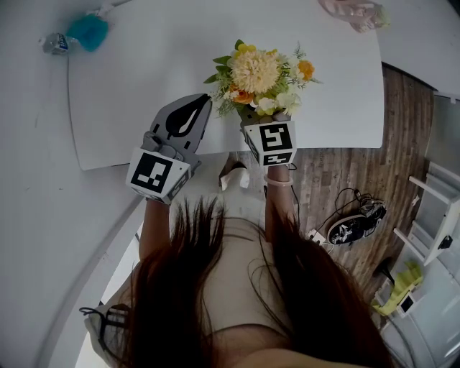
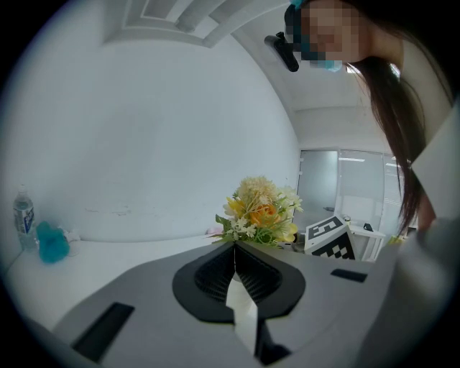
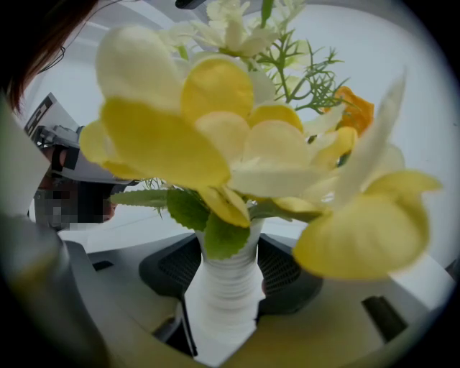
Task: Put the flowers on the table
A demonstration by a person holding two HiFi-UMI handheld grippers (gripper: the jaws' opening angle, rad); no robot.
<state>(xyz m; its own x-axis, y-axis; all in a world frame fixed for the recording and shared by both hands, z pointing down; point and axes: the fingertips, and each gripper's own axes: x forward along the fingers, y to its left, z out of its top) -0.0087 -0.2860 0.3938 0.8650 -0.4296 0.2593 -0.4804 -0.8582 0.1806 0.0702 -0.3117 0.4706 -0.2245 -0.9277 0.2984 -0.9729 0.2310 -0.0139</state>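
Note:
A bunch of yellow, orange and white artificial flowers stands in a white ribbed vase. My right gripper is shut on the vase's neck, and the blooms fill the right gripper view. From the head view the bunch is over the white table, near its front edge, and hides the right gripper's jaws. I cannot tell whether the vase touches the table. My left gripper is just left of the flowers, shut and empty, jaws meeting. The flowers show beyond it.
A small water bottle and a teal object lie at the table's far left corner. A pinkish item sits at the far right edge. On the wooden floor to the right are shoes, cables and a white rack.

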